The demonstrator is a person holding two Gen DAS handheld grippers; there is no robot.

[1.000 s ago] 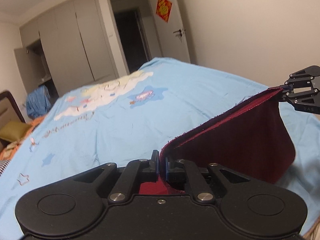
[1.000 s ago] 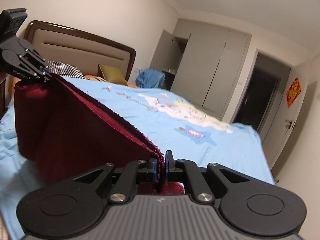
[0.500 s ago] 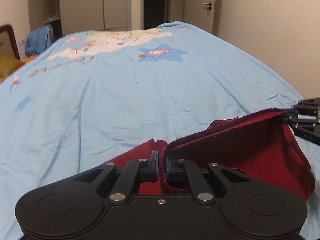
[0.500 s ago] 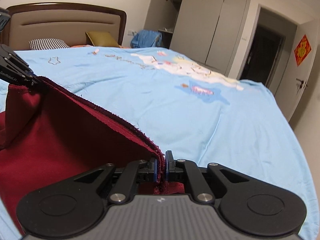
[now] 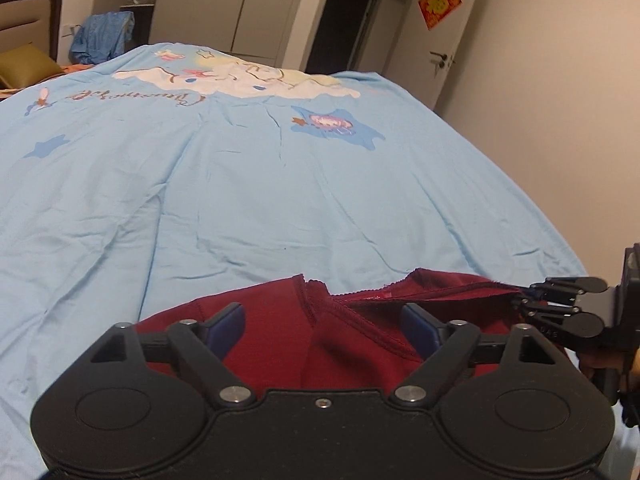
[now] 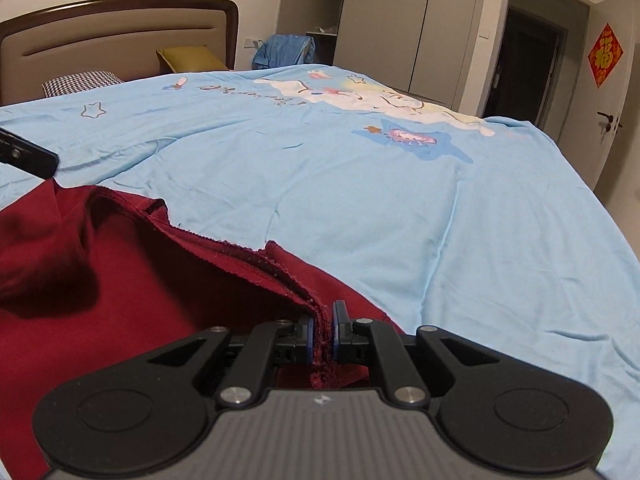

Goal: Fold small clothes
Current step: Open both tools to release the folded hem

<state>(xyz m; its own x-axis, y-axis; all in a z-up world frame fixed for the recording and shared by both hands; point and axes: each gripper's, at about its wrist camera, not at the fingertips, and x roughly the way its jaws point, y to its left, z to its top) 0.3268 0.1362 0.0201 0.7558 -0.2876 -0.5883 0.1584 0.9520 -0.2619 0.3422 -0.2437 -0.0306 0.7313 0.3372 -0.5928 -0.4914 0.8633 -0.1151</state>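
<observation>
A dark red garment (image 5: 280,320) lies on the light blue bedspread (image 5: 240,200), folded over on itself. My left gripper (image 5: 324,322) is open, its blue pads (image 5: 226,322) spread wide just above the garment's near edge. My right gripper (image 6: 322,330) is shut on the garment's frayed hem (image 6: 280,268) and holds it low over the bed. In the left wrist view the right gripper (image 5: 524,300) shows at the right, pinching the garment's corner. In the right wrist view the garment (image 6: 120,280) fills the lower left.
The bedspread (image 6: 360,200) has a cartoon print (image 5: 240,80) toward its far end. A headboard (image 6: 100,44) and pillows (image 6: 188,58) stand at the left. Wardrobe doors (image 6: 384,20), a dark doorway (image 5: 344,12) and a white door (image 5: 452,40) lie beyond the bed.
Both grippers lowered the lifted garment onto the bed. My left gripper has opened and let go of it. My right gripper still pinches the hem.
</observation>
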